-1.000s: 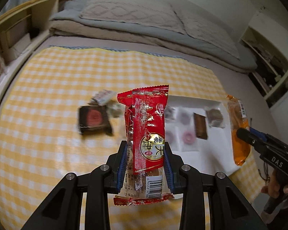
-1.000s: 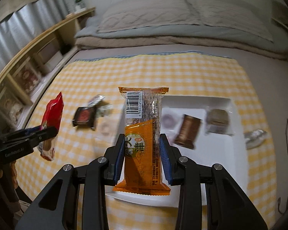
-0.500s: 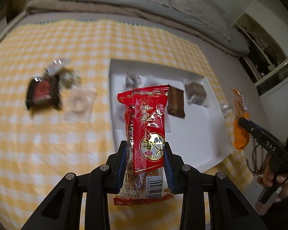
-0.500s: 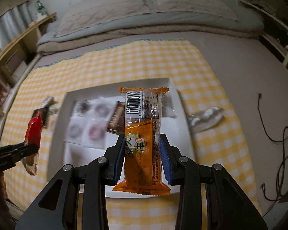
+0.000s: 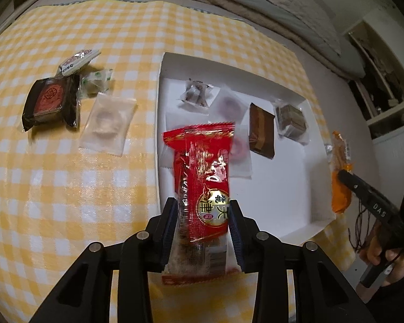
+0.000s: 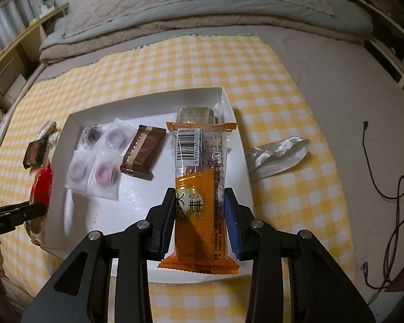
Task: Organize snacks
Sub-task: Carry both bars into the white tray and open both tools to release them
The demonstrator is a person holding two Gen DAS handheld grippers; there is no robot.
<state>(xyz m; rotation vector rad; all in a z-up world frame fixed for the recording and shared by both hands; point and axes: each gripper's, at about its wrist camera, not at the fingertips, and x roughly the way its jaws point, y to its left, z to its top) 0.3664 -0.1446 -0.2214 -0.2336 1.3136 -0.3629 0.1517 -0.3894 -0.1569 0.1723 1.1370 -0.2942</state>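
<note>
My left gripper (image 5: 202, 210) is shut on a red snack packet (image 5: 203, 177) and holds it above the near left edge of the white tray (image 5: 291, 207). My right gripper (image 6: 199, 204) is shut on an orange snack packet (image 6: 200, 185) and holds it above the right half of the tray (image 6: 75, 231). The tray holds a brown chocolate bar (image 6: 142, 152), several clear-wrapped round sweets (image 6: 102, 173) and a wrapped brown cake (image 6: 195, 113). The orange packet also shows in the left wrist view (image 5: 340, 167), and the red one in the right wrist view (image 6: 41, 185).
On the yellow checked cloth (image 5: 67, 188) left of the tray lie a dark wrapped cake (image 5: 49, 102), a clear round-sweet packet (image 5: 107, 122), a small green-white sweet (image 5: 95, 82) and a white-red sachet (image 5: 78, 60). A crumpled clear wrapper (image 6: 278, 153) lies right of the tray. A black cable (image 6: 393, 177) runs on the bed.
Both grippers have moved nearer to the tray and lower, each with its packet still in it. The red packet has tilted a little in the left gripper.
</note>
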